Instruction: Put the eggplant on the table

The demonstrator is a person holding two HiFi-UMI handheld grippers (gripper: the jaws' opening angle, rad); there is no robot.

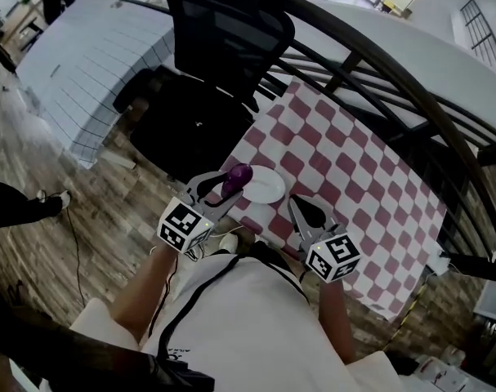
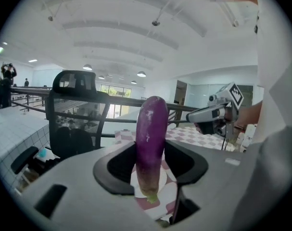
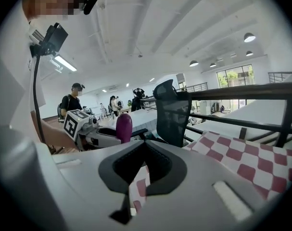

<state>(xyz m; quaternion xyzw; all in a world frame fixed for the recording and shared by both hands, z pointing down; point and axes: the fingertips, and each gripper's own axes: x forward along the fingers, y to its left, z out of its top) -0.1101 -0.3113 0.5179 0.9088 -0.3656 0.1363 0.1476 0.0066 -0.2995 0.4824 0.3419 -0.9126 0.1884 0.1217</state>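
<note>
Over the near edge of the checked tablecloth (image 1: 354,170), the left gripper (image 1: 230,189) is clamped on the purple eggplant (image 2: 150,138). The eggplant stands upright between the jaws with its pale stem end pointing down. It is held off the table, and a white plate (image 1: 268,189) lies on the cloth just below and beyond it. The right gripper (image 1: 299,204) is beside the left one, close to the plate's other side. Its jaw tips are together with nothing between them, and only the red-and-white cloth shows through the gap behind them. A black office chair (image 1: 223,39) stands past the table's far-left corner, next to a dark metal railing (image 1: 411,80).
</note>
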